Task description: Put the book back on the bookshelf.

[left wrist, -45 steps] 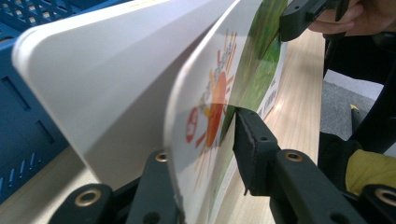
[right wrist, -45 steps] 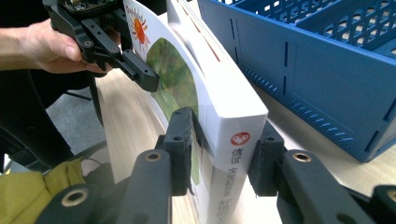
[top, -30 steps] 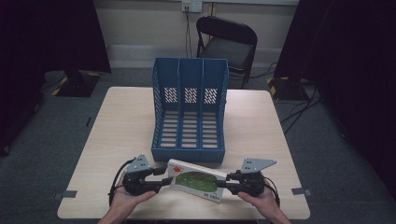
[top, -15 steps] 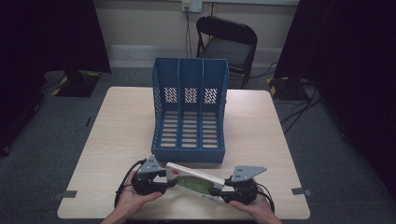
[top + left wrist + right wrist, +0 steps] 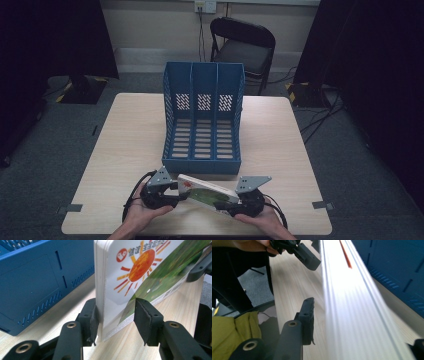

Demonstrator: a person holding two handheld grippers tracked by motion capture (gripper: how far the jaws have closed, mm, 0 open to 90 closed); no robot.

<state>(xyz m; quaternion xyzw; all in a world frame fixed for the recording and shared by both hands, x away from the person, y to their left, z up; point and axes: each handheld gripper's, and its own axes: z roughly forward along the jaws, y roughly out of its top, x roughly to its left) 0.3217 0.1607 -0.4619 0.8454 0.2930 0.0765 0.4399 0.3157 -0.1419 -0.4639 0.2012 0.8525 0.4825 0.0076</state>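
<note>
Book (image 5: 207, 192) sits at the near table (image 5: 280, 130) edge, just in front of the blue file rack (image 5: 202, 120), tilted up on its long edge, cover with sun graphic facing up and toward the person.

Left gripper (image 5: 172, 195) at the book's left end: jaws straddle the corner. In the left gripper view one pad touches the page edge, the other pad sits just off the cover, so not a clamp.

Right gripper (image 5: 235, 204) at the book's right end: jaws spread either side of it; left finger (image 5: 308, 315) clear of the pages, other pad's contact can't be told.

Rack's three slots open toward the book. Black chair (image 5: 242, 45) beyond the table, well behind the rack.
</note>
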